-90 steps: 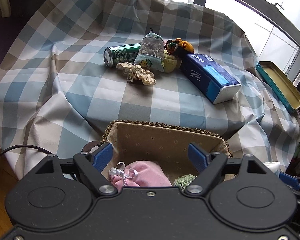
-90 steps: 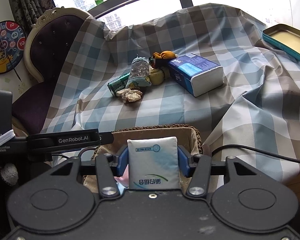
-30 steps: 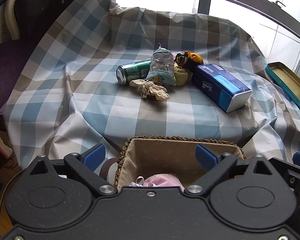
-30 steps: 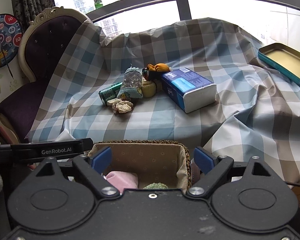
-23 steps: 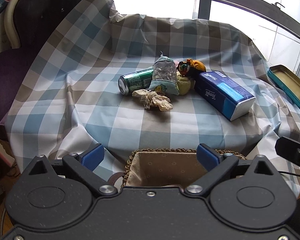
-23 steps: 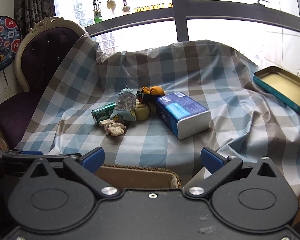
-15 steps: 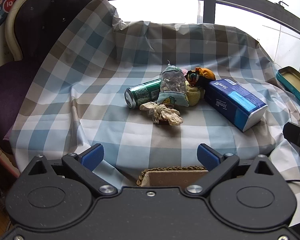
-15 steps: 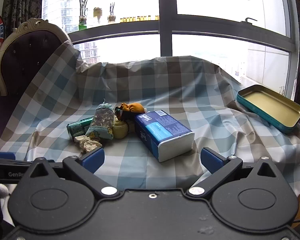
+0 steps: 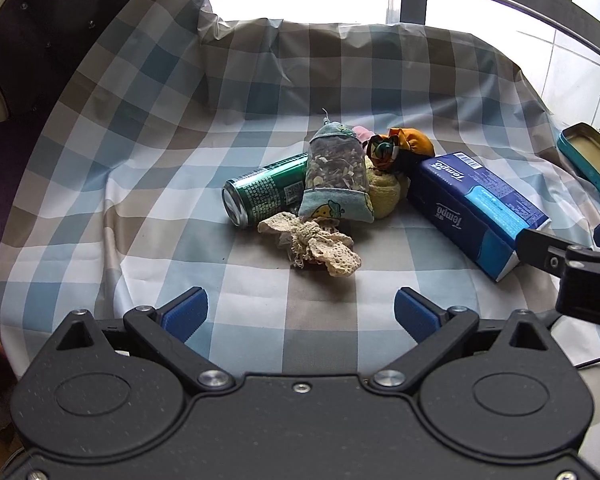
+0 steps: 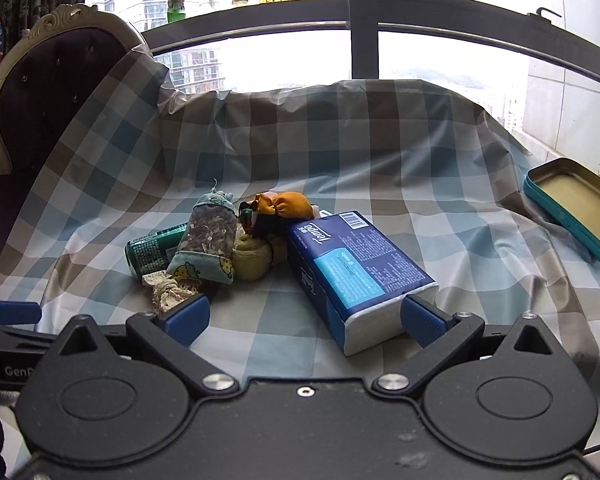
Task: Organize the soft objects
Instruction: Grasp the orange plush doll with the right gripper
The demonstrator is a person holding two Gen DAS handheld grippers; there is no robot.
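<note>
Right gripper (image 10: 304,316) hangs low over the checked surface (image 10: 440,184), jaws just opened wide with nothing between the pads, lined up on the near end of the blue tissue pack (image 10: 356,268), likely the next soft pick. Left gripper (image 9: 300,312) is spread too, empty, facing the lace scrap (image 9: 312,244) and sachet (image 9: 336,176). Its view shows the green can (image 9: 264,198) whole; the right view has it half hidden, yet shows the teal tin (image 10: 576,204) better.
</note>
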